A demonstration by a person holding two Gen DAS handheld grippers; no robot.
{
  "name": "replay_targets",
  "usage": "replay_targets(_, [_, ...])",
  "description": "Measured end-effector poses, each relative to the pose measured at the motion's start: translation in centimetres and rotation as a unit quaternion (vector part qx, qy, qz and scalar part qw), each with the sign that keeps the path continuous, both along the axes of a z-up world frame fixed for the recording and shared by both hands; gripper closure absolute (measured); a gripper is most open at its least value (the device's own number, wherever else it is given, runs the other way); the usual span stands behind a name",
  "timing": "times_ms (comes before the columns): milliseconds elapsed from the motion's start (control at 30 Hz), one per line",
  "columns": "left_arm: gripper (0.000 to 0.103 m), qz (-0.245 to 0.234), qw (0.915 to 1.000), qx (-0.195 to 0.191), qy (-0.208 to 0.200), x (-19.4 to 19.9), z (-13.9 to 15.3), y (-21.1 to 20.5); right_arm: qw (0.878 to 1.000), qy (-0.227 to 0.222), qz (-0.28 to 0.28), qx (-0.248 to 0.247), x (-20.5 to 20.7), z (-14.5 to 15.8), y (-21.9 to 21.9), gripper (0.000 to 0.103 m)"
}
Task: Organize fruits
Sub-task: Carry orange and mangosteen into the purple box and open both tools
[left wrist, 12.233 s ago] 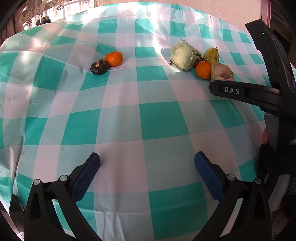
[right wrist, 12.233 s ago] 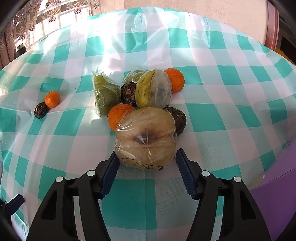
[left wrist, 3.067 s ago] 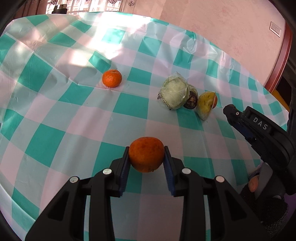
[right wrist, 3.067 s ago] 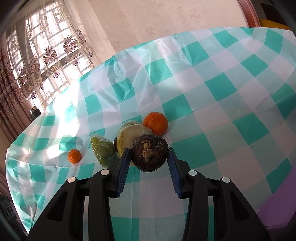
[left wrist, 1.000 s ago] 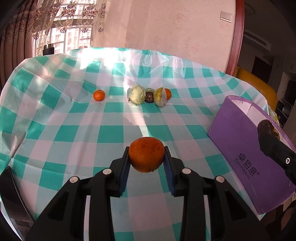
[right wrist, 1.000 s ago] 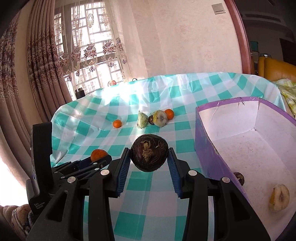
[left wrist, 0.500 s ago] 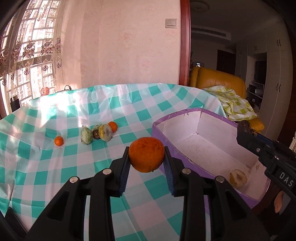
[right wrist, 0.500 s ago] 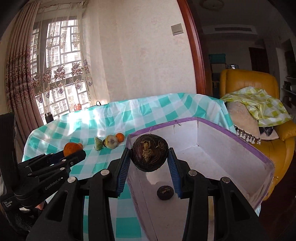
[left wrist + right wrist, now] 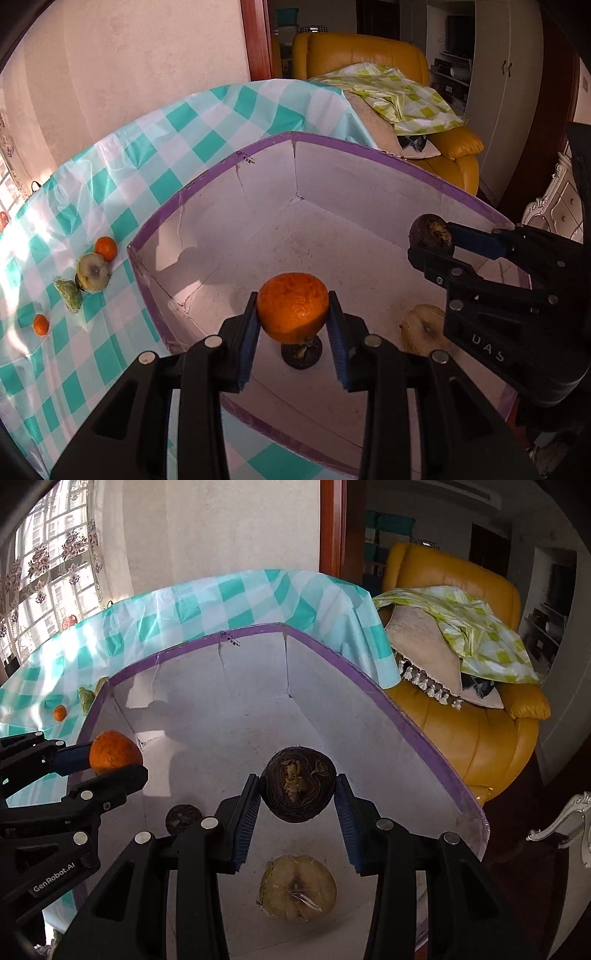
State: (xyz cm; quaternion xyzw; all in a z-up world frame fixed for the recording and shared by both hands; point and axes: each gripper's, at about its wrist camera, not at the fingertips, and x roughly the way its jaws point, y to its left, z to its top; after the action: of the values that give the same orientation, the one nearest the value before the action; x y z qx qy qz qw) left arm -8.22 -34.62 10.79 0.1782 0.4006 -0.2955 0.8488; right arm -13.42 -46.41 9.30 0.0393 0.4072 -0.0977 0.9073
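My left gripper (image 9: 293, 345) is shut on an orange (image 9: 292, 312) and holds it above the floor of the purple-rimmed box (image 9: 229, 162). My right gripper (image 9: 298, 819) is shut on a dark brown fruit (image 9: 298, 790), also above the box (image 9: 369, 679); it shows at the right of the left wrist view (image 9: 430, 232). The left gripper with its orange (image 9: 114, 752) shows at the left of the right wrist view. On the box floor lie a small dark fruit (image 9: 301, 354) and a wrapped pale fruit half (image 9: 298, 888).
On the checked tablecloth (image 9: 55, 354) left of the box lie two small oranges (image 9: 40, 324) (image 9: 106, 246), a wrapped green fruit (image 9: 68, 293) and a wrapped pale fruit (image 9: 93, 272). A yellow armchair (image 9: 476, 716) with cushions stands behind the box.
Both grippers have carried their fruits from over the table to over the inside of the box and now look down into it.
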Motion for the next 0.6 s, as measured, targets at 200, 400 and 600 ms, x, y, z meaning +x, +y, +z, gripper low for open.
replay_targets(200, [0.068, -0.001, 0.9966, 0.059, 0.057, 2.6, -3.6, -2.4, 0.997, 0.061, 0.029, -0.03, 1.3, -1.2, 0.4, 0.061])
replay_targets(400, [0.067, -0.006, 0.9936, 0.073, 0.085, 3.2, -4.3, -2.9, 0.995, 0.083, 0.042, -0.027, 1.8, -1.3, 0.9, 0.059])
replay_targets(600, [0.061, -0.001, 0.9936, 0.067, 0.091, 3.6, -4.3, -2.4, 0.997, 0.074, 0.032, -0.014, 1.6, -1.1, 0.5, 0.054])
